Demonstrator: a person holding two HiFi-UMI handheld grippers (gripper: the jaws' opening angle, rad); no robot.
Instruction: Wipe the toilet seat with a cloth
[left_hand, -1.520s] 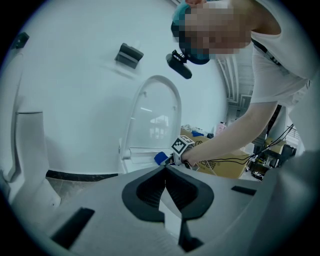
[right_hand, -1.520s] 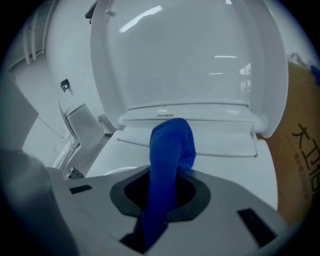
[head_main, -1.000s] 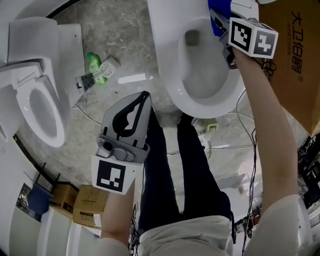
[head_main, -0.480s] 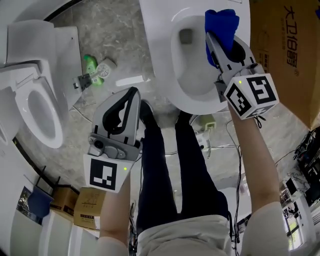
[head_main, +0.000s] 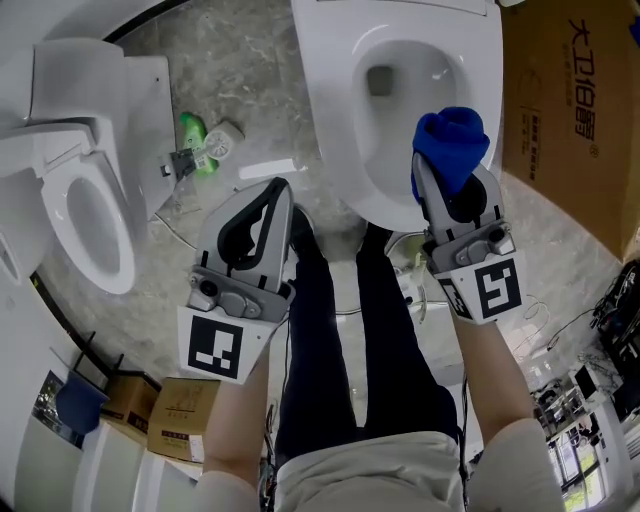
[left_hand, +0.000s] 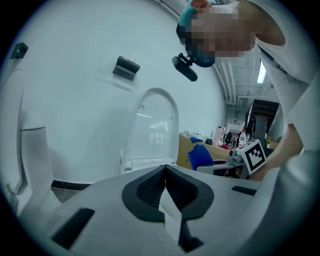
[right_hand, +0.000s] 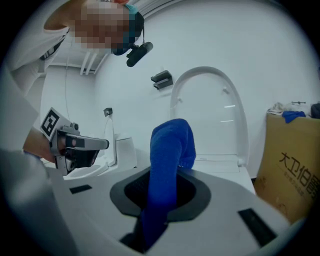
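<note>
The cloth (head_main: 450, 145) is blue, the toilet seat (head_main: 325, 120) white, the floor (head_main: 240, 70) grey-marbled, the cardboard box (head_main: 570, 130) brown.

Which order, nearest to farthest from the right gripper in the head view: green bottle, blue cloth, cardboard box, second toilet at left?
1. blue cloth, clamped in the right gripper.
2. cardboard box, just to its right.
3. green bottle, well to the left.
4. second toilet, far left.

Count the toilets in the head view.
2: one toilet ahead, under the right gripper's cloth; another at left. More may lie out of frame.
</note>
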